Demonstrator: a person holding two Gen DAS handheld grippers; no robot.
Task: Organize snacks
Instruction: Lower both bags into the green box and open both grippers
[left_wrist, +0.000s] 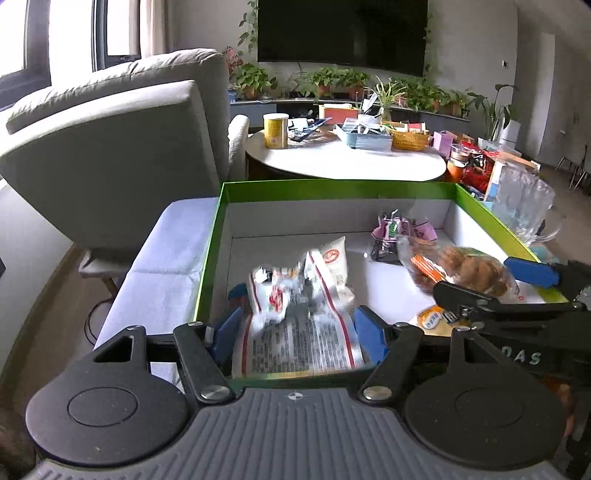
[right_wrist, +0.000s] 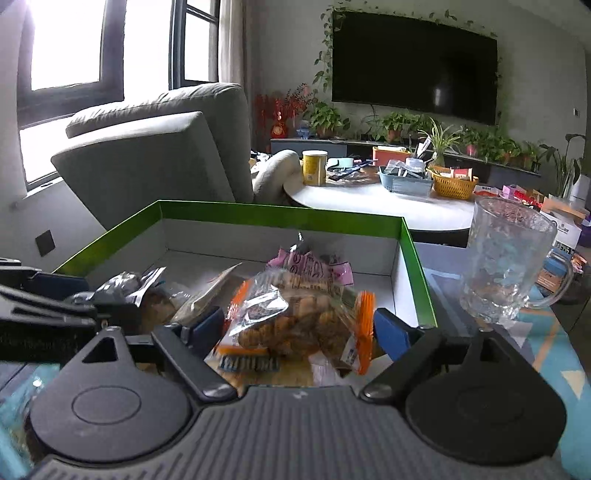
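A green-rimmed box (left_wrist: 212, 251) with a white floor holds snack packets. My left gripper (left_wrist: 299, 338) has its blue fingers (left_wrist: 369, 338) on both sides of a white packet with red and grey print (left_wrist: 295, 325) over the box's near edge. My right gripper (right_wrist: 295, 330) has its fingers on both sides of a clear orange-edged bag of brown snacks (right_wrist: 295, 321), which also shows in the left wrist view (left_wrist: 465, 267). A pink packet (left_wrist: 402, 229) lies at the back of the box. A small yellow packet (left_wrist: 432, 317) lies near the front.
A clear glass mug (right_wrist: 509, 254) stands just right of the box (right_wrist: 417, 266). A grey armchair (left_wrist: 122, 147) is to the left. Behind is a round white table (left_wrist: 351, 158) with a yellow can (left_wrist: 275, 131) and baskets. A TV and several plants line the far wall.
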